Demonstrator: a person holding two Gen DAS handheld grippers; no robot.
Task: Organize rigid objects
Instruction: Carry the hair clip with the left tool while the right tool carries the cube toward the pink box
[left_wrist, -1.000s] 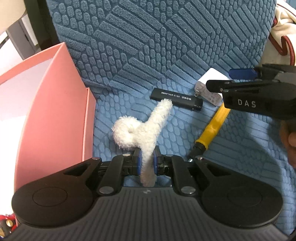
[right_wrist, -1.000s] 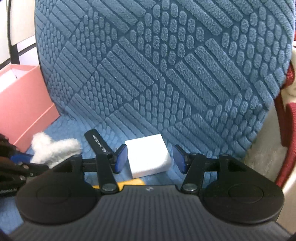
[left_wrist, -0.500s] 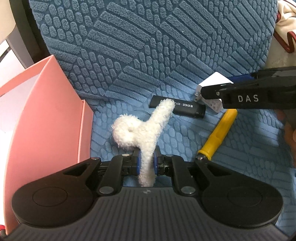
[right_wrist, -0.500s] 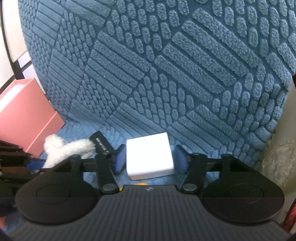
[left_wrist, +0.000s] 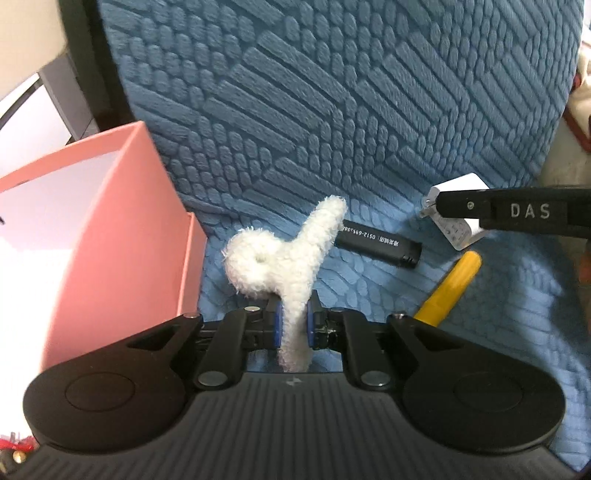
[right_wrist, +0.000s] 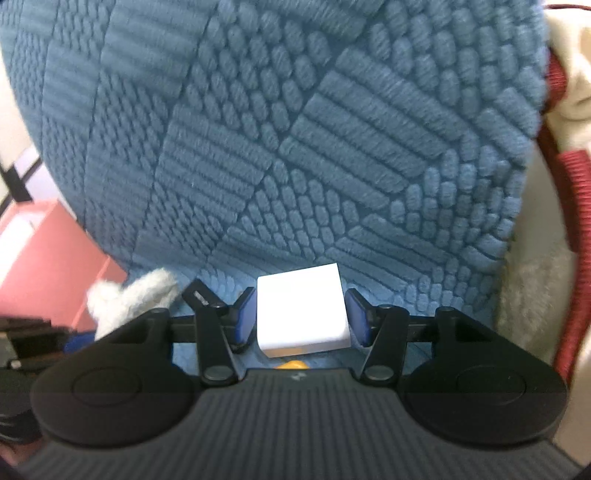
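My left gripper (left_wrist: 294, 325) is shut on the stem of a white fluffy item (left_wrist: 288, 258), right beside the pink box (left_wrist: 110, 236). Behind it on the blue seat lie a black stick with white print (left_wrist: 380, 245) and a yellow-handled tool (left_wrist: 450, 288). My right gripper (right_wrist: 301, 321) is shut on a white plug charger (right_wrist: 301, 306), a blue pad against each side. The left wrist view shows one of its black fingers (left_wrist: 517, 212) lying across that charger (left_wrist: 456, 230), whose prongs point left. The fluffy item (right_wrist: 129, 299) and the black stick (right_wrist: 201, 295) show at the right wrist view's left.
A blue textured cushion (left_wrist: 332, 110) forms the seat and its upright back. The pink box (right_wrist: 48, 266) stands open at the left. Cream fabric with red trim (right_wrist: 565, 184) lies at the right edge. The tip of the yellow tool (right_wrist: 291, 365) peeks out under the charger.
The right gripper's jaws have closed in from a loose gap onto the charger, and that wrist has rolled. The left gripper has kept its hold on the fluffy item.
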